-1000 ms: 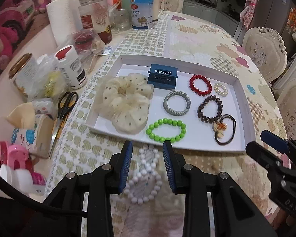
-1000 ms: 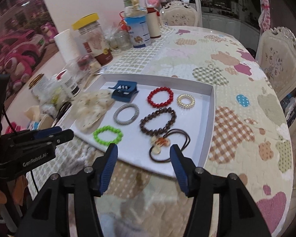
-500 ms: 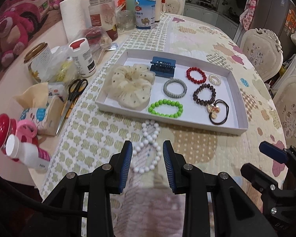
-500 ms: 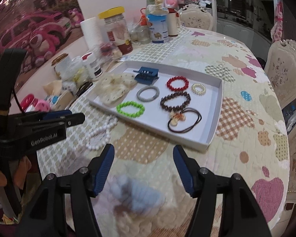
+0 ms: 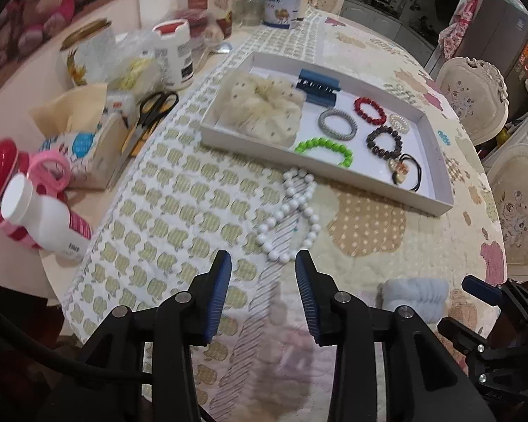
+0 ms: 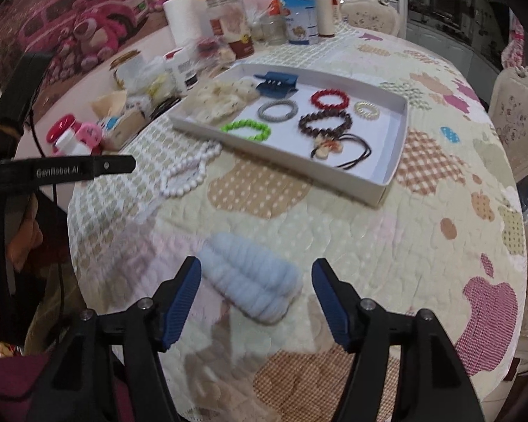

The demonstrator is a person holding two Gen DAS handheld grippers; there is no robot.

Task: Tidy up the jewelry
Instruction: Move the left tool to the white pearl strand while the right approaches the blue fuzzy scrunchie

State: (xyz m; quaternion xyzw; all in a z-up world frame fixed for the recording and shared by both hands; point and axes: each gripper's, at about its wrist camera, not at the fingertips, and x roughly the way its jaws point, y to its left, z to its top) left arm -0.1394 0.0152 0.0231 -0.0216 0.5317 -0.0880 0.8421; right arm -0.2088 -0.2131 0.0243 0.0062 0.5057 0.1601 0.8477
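Note:
A white bead necklace [image 5: 292, 211] [image 6: 186, 176] lies on the quilted tablecloth, just short of the white tray [image 5: 316, 170] [image 6: 387, 184]. My left gripper [image 5: 263, 274] hovers near it, jaws opening, nothing between them. A fluffy light-blue scrunchie [image 6: 260, 292] [image 5: 413, 297] rests near the table's front edge. My right gripper [image 6: 256, 272] is above it, jaws opening and straddling it without touching. The tray holds a cream scrunchie [image 5: 264, 109], a blue hair claw [image 5: 316, 88], a black hair tie and several bracelets, among them a green one [image 5: 325, 149].
Jars, bottles, a paper roll, scissors [image 5: 155, 109] and a tissue pack [image 5: 84, 144] crowd the table's left side. Ornate white chairs [image 5: 475, 98] stand to the right. The left gripper's tip [image 6: 116, 165] shows in the right wrist view.
Both grippers have drawn back toward the table's near edge, so the tray looks farther off. The blue scrunchie came into view under the right jaws. Both pairs of jaws stand wider.

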